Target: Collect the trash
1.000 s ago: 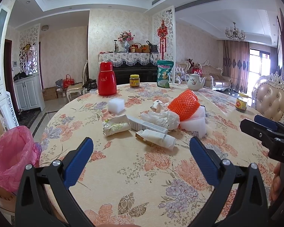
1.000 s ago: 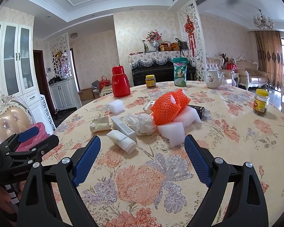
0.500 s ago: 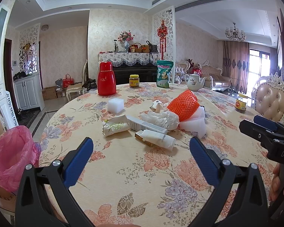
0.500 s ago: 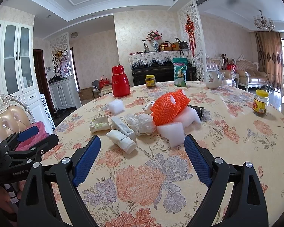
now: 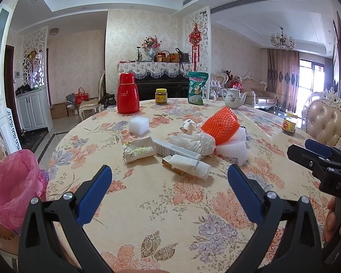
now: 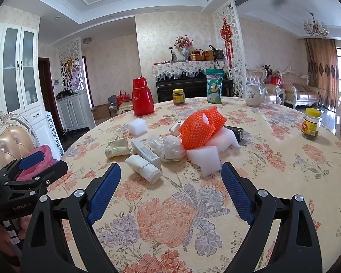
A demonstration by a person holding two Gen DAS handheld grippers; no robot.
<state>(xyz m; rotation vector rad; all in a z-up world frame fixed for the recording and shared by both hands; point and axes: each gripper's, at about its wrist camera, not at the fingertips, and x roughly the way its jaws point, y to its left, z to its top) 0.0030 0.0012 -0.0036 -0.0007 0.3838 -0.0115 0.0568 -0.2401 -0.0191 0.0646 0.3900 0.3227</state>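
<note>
Trash heaped mid-bench, both grippers empty

Trash lies in a loose cluster on the floral bench (image 5: 170,204), ahead of both grippers. The left gripper (image 5: 169,183) and right gripper (image 6: 170,182) hover above the near cloth, fingers spread wide, holding nothing. Nearest is a rolled white wrapper (image 5: 191,163), then a crumpled paper cup (image 5: 137,151) and a long white box (image 5: 175,149). Behind them a plastic bag (image 5: 193,142) touches white foam blocks (image 5: 233,151) under an orange foam net (image 5: 220,126). A pink bin bag (image 5: 13,186) hangs beside the bench's left edge. Farther back stand a red flask (image 5: 127,93) and teapot (image 5: 233,96).
</note>
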